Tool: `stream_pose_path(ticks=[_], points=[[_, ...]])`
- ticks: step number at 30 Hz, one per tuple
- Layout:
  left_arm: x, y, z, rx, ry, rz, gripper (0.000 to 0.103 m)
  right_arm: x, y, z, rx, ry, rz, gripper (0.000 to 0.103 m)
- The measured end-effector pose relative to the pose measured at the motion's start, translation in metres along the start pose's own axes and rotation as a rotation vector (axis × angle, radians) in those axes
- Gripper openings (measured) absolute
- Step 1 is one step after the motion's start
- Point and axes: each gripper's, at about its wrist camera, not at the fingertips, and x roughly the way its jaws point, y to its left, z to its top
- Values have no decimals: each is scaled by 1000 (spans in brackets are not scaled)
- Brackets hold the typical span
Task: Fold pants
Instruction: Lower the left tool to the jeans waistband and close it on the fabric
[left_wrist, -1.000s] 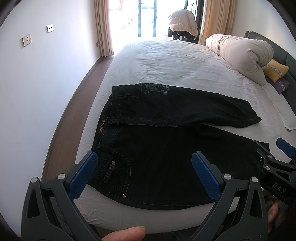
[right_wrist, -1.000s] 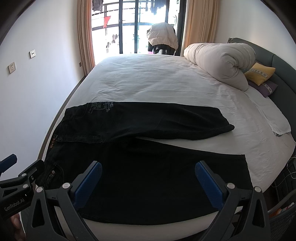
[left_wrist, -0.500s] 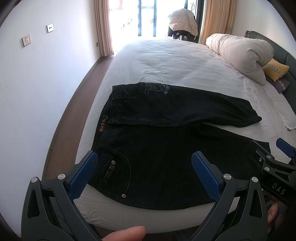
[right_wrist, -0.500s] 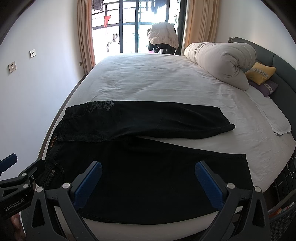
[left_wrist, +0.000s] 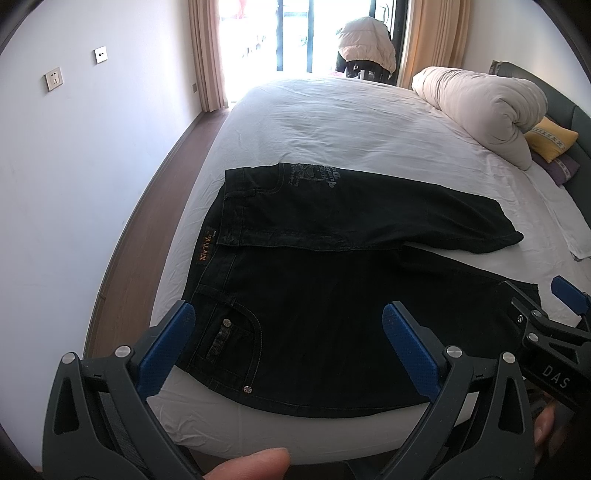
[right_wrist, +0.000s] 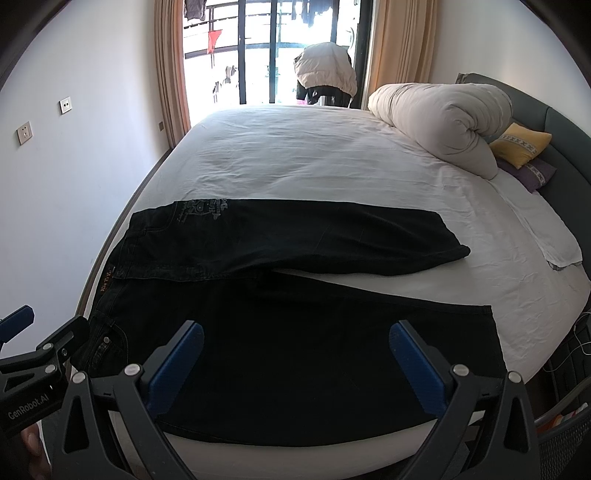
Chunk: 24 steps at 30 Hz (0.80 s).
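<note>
Only the left wrist view shows the pants' (left_wrist: 332, 295) pocket rivet (left_wrist: 246, 388).

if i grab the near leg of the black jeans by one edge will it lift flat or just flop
Probably flop: the black jeans lie limp, following the white bed, so an edge grip would likely drape. The denim looks thick, so likely heavyish. Both the left gripper and right gripper are open; two grips should help.
</note>
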Motion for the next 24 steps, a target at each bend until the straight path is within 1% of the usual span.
stream_pose_path(ticks=[5, 9, 11, 13, 16, 17, 21, 24], points=[[8, 3, -7, 7, -1, 13, 103, 3, 2, -4, 1, 2, 4, 103], [11, -1, -8, 33, -33, 44, 103, 8, 1, -6, -17, -1, 21, 103], [14, -3, -7, 65, -50, 42, 103, 12, -5, 1, -30, -8, 44, 103], [21, -2, -3, 77, -44, 47, 103, 19, -13, 8, -32, -11, 34, 103], [37, 4, 10, 84, -35, 56, 103, 34, -24, 22, -21, -4, 58, 103], [46, 6, 16, 92, -26, 48, 103, 40, -28, 29, -21, -3, 65, 103], [74, 13, 42, 109, 4, 53, 103, 65, -35, 47, -45, 4, 91, 103], [98, 20, 61, 115, 21, 33, 103, 84, -39, 62, -71, -1, 126, 103]])
